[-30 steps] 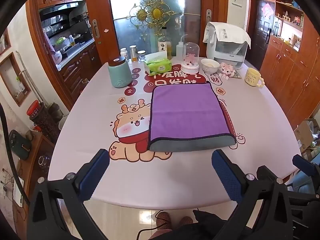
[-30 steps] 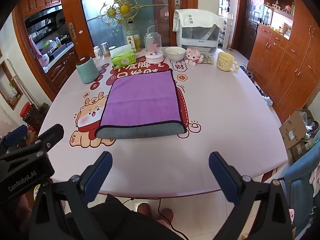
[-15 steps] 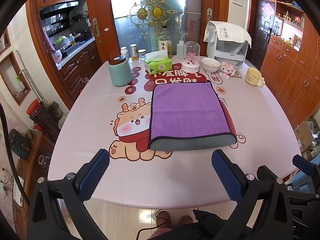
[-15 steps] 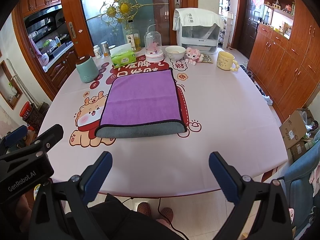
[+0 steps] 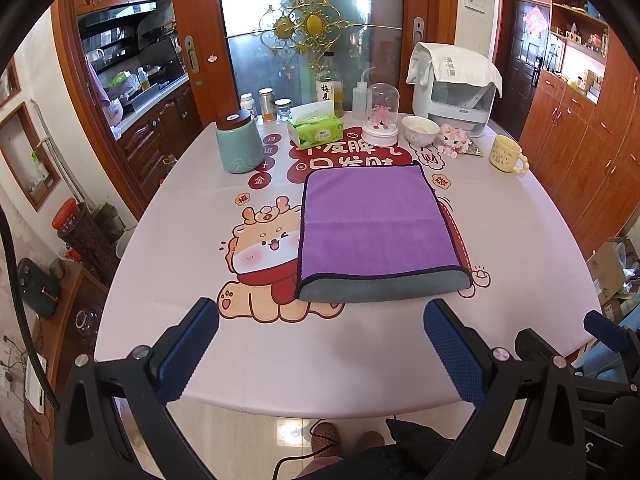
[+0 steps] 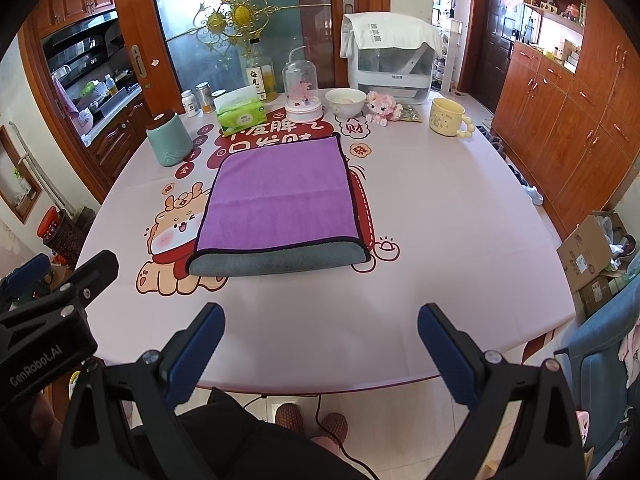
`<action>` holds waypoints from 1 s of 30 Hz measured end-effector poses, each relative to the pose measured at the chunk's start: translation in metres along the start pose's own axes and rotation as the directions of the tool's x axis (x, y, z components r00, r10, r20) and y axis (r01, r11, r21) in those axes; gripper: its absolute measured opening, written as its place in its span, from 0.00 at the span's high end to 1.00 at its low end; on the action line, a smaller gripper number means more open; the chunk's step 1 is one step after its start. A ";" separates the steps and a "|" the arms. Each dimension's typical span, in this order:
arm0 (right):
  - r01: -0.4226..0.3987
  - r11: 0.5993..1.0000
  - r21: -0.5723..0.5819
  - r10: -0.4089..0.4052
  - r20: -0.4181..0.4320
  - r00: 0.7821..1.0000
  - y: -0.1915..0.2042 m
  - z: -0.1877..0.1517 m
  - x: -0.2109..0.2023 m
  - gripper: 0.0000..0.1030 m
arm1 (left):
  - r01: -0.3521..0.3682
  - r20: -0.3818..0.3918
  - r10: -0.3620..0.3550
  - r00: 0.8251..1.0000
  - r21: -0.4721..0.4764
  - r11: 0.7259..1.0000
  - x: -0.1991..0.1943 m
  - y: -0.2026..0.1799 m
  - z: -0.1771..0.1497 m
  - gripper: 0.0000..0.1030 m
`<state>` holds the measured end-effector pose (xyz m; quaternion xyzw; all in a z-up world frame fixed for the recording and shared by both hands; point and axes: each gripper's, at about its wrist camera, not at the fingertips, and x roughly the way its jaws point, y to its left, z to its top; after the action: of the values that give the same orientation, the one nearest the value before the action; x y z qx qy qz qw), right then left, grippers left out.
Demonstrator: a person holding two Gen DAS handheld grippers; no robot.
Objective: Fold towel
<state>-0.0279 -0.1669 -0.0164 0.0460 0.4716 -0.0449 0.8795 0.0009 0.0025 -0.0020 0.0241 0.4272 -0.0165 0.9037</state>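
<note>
A purple towel [image 5: 372,220] with a grey underside lies folded flat on the pink printed tablecloth [image 5: 360,352]; its grey folded edge faces me. It also shows in the right wrist view [image 6: 280,200]. My left gripper [image 5: 320,340] is open and empty, held above the table's near edge, well short of the towel. My right gripper [image 6: 320,344] is open and empty too, at the near edge. The left gripper's body [image 6: 48,320] shows at the left of the right wrist view.
At the table's far side stand a teal canister [image 5: 239,144], a green tissue pack [image 5: 318,130], bottles, a glass dome [image 5: 382,116], a white bowl [image 5: 420,130], a pink toy, a yellow mug [image 5: 506,154] and a white appliance [image 5: 456,88]. Wooden cabinets stand on the right.
</note>
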 end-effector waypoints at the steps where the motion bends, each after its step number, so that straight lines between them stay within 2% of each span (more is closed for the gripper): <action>1: 0.001 1.000 0.004 -0.001 -0.001 1.000 0.000 0.000 0.002 0.05 | 0.002 -0.003 -0.002 1.000 -0.004 1.000 0.001 0.000 0.000 0.01; 20: 0.002 1.000 0.005 -0.002 -0.005 1.000 -0.002 0.000 0.002 0.05 | 0.004 -0.036 -0.005 0.999 -0.028 1.000 0.006 0.007 0.002 0.01; 30: 0.011 1.000 0.012 -0.011 -0.048 0.999 -0.006 -0.005 0.007 0.05 | 0.012 -0.082 -0.015 0.997 -0.026 1.000 0.014 0.016 -0.002 0.01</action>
<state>-0.0289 -0.1725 -0.0251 0.0498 0.4927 -0.0514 0.8673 0.0087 0.0186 -0.0138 0.0104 0.4644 -0.0162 0.8854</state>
